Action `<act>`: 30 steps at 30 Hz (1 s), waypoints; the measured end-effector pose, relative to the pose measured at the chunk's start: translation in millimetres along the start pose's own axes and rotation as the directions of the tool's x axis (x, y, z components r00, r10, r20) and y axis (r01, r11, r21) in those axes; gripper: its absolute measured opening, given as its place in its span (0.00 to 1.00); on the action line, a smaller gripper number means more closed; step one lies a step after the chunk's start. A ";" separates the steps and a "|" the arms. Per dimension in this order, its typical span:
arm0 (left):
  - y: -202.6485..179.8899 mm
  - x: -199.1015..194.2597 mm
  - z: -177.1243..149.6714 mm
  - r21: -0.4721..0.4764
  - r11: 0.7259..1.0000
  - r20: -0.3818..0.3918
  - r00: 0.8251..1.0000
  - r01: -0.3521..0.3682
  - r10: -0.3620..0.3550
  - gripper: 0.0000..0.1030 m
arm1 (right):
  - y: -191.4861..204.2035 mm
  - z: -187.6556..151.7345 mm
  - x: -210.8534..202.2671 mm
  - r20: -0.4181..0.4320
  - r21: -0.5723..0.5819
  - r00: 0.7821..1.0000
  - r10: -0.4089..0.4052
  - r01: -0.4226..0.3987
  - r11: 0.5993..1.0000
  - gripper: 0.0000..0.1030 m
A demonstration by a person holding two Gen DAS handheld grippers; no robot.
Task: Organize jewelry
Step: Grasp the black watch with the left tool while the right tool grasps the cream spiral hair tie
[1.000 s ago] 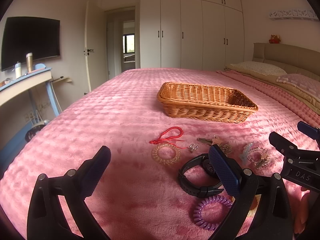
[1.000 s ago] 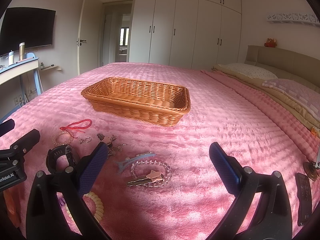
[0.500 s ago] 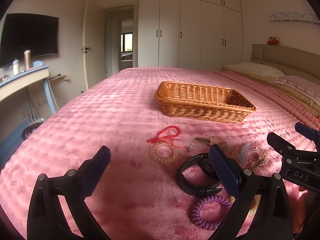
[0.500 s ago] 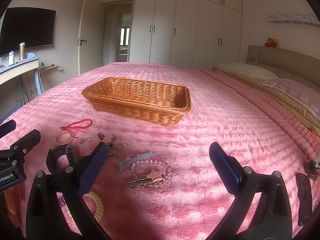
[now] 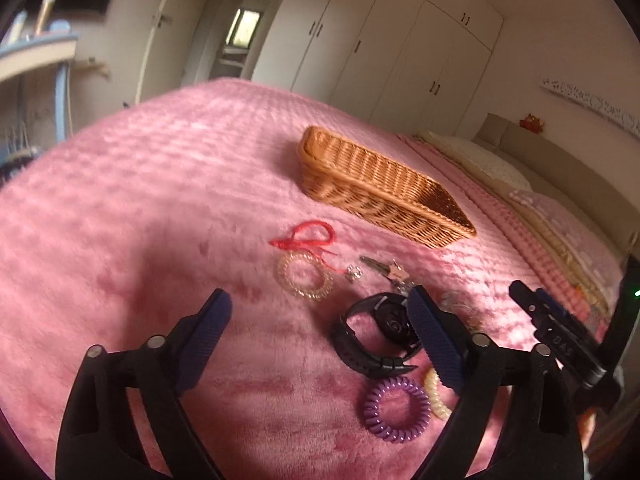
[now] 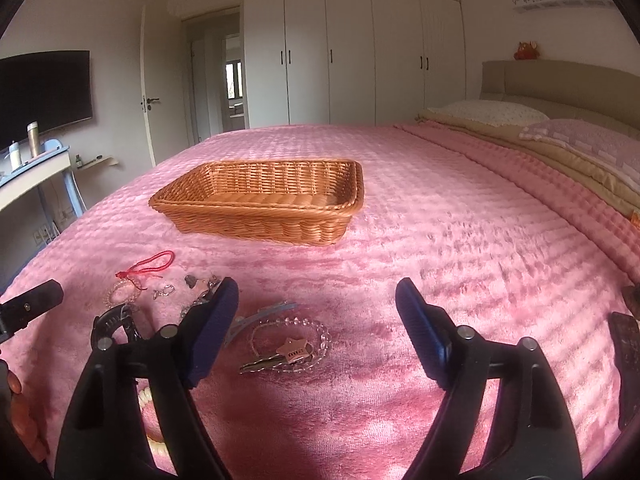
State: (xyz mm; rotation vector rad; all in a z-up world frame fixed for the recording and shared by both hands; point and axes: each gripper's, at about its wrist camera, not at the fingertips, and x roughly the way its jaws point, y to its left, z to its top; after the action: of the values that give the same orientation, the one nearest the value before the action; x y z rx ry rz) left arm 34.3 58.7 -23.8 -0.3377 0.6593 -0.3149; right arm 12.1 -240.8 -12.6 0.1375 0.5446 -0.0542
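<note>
Left tongs (image 5: pixel 318 312) released, empty, above pink bed (image 5: pixel 160 208); right tongs (image 6: pixel 316 302) likewise released; wicker basket (image 6: pixel 260 200) beyond; red cord (image 5: pixel 306 236), clear coil (image 5: pixel 304 276), black watch (image 5: pixel 374 332), purple coil (image 5: pixel 396 408), bead bracelet with key (image 6: pixel 290 344) loose on bed.

Pink blanket (image 6: pixel 440 240); tan basket (image 6: pixel 260 216)

Pink bed (image 6: pixel 460 240) carries wicker basket (image 6: pixel 260 216), red cord (image 5: pixel 306 236), black watch (image 5: pixel 372 340), purple coil tie (image 5: pixel 398 408).
</note>
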 end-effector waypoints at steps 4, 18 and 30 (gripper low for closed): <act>3.8 4.0 1.7 0.003 0.998 -0.105 0.993 0.055 -0.055 0.72 | -5.7 -6.1 3.7 -0.123 0.030 0.989 0.084 -0.081 0.996 0.56; -6.8 58.1 7.8 0.027 0.999 -0.362 0.932 0.042 -0.029 0.38 | 62.3 -39.4 11.9 -0.388 -0.073 0.893 0.227 -0.275 0.959 0.31; -25.2 62.1 3.5 0.109 0.994 -0.336 0.940 -0.027 0.063 0.14 | 79.8 -44.5 11.7 -0.399 -0.178 0.904 0.154 -0.241 0.954 0.10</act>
State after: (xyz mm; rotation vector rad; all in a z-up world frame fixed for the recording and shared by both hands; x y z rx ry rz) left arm 78.5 12.8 -44.6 -0.1691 0.9854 -0.3657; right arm 6.3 -155.6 -47.0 -0.0194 0.9198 0.2390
